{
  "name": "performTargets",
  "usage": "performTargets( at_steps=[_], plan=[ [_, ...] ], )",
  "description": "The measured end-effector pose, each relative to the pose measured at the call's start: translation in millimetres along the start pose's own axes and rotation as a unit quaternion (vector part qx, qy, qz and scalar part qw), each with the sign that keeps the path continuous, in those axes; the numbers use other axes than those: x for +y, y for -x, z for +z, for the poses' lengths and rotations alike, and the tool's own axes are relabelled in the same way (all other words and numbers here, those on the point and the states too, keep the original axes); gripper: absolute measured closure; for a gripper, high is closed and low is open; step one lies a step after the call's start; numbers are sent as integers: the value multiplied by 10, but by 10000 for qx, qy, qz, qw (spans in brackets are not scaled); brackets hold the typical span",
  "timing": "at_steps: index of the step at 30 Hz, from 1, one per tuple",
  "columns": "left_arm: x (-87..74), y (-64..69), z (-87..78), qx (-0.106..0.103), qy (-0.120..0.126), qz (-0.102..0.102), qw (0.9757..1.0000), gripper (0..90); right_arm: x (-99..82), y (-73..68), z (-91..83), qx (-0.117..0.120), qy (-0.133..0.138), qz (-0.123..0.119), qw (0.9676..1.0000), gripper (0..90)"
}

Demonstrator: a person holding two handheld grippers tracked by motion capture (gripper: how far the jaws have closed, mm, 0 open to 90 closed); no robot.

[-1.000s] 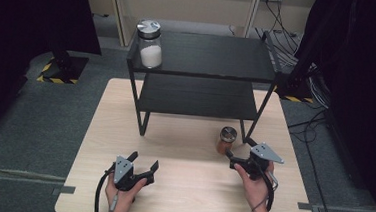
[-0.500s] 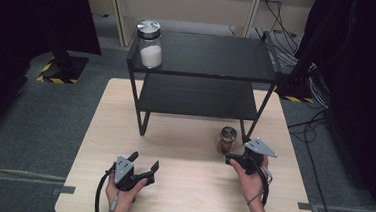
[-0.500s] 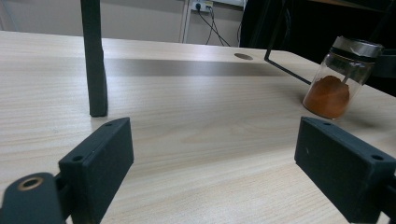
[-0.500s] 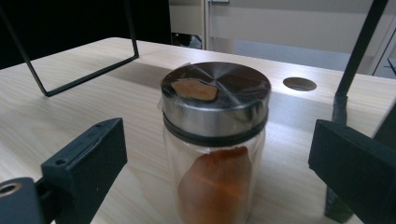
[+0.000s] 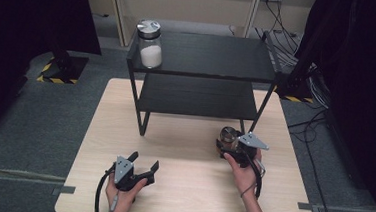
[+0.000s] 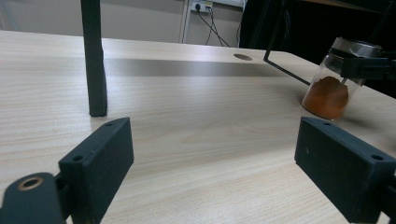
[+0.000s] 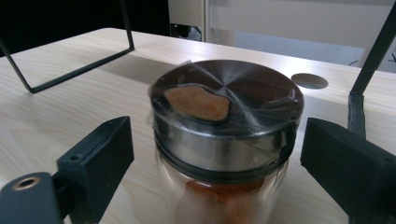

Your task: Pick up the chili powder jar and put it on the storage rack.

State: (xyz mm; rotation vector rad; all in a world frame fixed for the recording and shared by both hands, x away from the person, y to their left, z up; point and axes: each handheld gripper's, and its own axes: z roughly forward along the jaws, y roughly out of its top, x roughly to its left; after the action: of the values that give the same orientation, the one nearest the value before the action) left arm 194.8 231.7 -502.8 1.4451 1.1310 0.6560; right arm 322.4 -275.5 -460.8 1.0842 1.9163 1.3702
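While right claw straddles spice jar, jaws have just been closing, gap visible each side of lid, pads not pressing. Jar stands upright on worktop, near right leg of black shelf rack. Left claw spread, nothing between jaws, resting on worktop.

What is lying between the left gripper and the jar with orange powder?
Nothing: only bare table lies between the left gripper and the jar, as the left gripper view shows.
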Motion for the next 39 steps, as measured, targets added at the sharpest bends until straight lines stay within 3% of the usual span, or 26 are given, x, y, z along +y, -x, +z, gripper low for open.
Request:
performTargets(
  at_steps=[19,39],
  plan=[
    [-3,2,1,-3,7,-5,10000,112,32,4,59,-4,-364,13,9993,310],
    [3,2,3,-21,-16,-16,10000,113,-101,-70,9,-151,-37,-90,9998,322]
  ],
)
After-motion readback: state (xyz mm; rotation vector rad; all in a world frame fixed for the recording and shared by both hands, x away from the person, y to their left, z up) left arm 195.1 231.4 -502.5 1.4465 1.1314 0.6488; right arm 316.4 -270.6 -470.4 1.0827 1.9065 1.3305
